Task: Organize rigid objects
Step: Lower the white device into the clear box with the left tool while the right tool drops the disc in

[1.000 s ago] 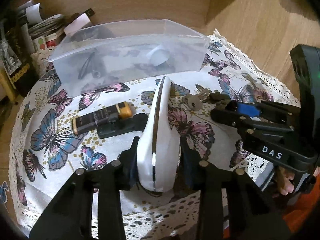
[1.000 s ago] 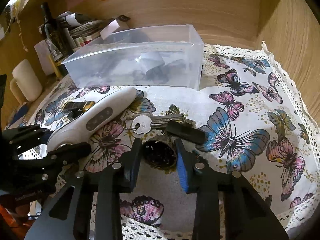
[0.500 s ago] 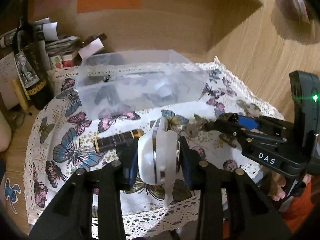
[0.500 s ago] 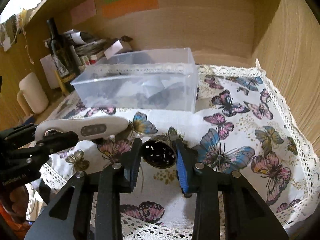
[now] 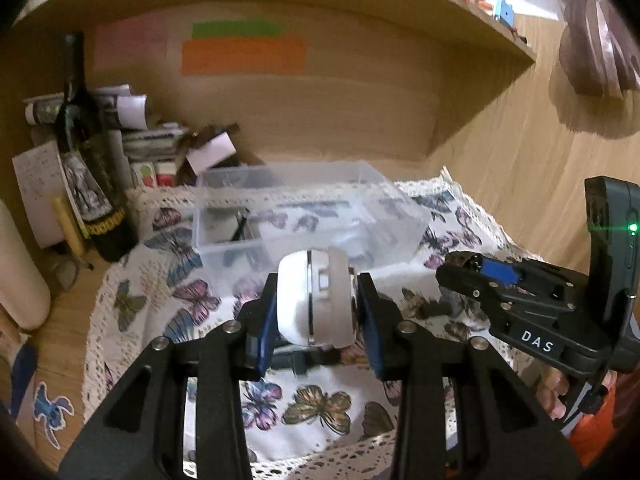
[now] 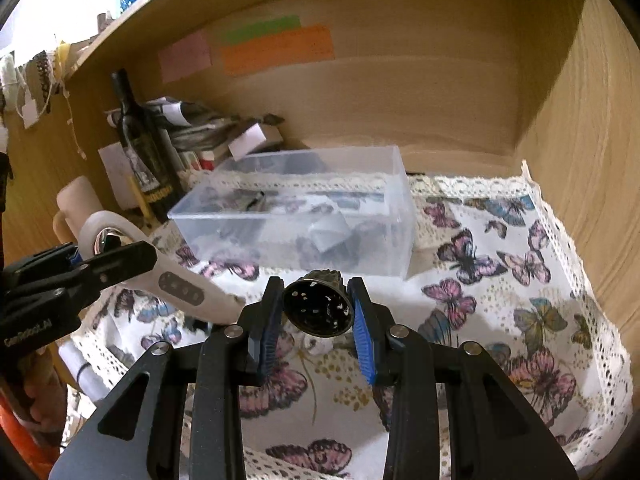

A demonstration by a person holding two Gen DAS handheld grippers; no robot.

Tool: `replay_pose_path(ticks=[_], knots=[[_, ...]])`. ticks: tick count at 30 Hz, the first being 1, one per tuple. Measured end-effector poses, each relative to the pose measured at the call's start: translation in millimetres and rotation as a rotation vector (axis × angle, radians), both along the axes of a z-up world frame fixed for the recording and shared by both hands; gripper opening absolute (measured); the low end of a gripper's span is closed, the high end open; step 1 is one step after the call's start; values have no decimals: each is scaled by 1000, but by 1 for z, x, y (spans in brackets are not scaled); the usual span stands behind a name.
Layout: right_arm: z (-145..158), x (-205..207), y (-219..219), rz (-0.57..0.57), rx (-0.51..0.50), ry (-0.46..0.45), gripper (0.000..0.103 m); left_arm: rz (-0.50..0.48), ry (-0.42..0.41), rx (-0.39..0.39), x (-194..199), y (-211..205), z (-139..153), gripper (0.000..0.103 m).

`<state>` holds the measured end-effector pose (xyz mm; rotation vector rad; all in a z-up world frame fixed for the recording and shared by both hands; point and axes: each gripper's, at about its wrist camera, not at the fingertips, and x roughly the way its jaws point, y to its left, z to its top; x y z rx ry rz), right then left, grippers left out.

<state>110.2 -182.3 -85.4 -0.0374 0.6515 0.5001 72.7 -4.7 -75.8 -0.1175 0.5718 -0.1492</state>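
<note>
My left gripper [image 5: 316, 308] is shut on a white handheld device [image 5: 314, 304] with a chrome band, held above the butterfly cloth; in the right wrist view the device [image 6: 176, 284] shows a grey button panel and tilts down to the right. My right gripper [image 6: 316, 312] is shut on a small dark round perforated cup [image 6: 318, 310], lifted off the cloth; it also shows in the left wrist view [image 5: 464, 270]. A clear plastic bin [image 6: 320, 220] with several dark items and a pale piece stands behind both grippers; it also shows in the left wrist view [image 5: 304, 208].
A butterfly-print cloth [image 6: 500, 272] with lace edge covers the table. A dark wine bottle [image 6: 140, 148], stacked papers [image 6: 200, 128] and a cream mug [image 6: 76, 204] stand at the back left. Wooden walls close the back and right. A shelf runs overhead.
Both grippers have risen off the cloth with their objects and tipped up. The keys and the dark tube on the cloth have dropped out of sight below.
</note>
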Motion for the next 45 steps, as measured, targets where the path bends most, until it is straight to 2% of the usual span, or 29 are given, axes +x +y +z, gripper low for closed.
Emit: replay_pose_path(ticks=[20, 30, 36, 45], knots=[[52, 23, 32, 58, 21, -172, 30, 81, -167, 38, 13, 25, 52, 37], [60, 57, 51, 65, 11, -185, 30, 120, -228, 60, 39, 33, 74, 37], [41, 80, 69, 77, -22, -122, 30, 163, -195, 73, 70, 45, 66, 37], [-2, 111, 89, 89, -66, 15, 30, 188, -34, 55, 118, 61, 21, 37]])
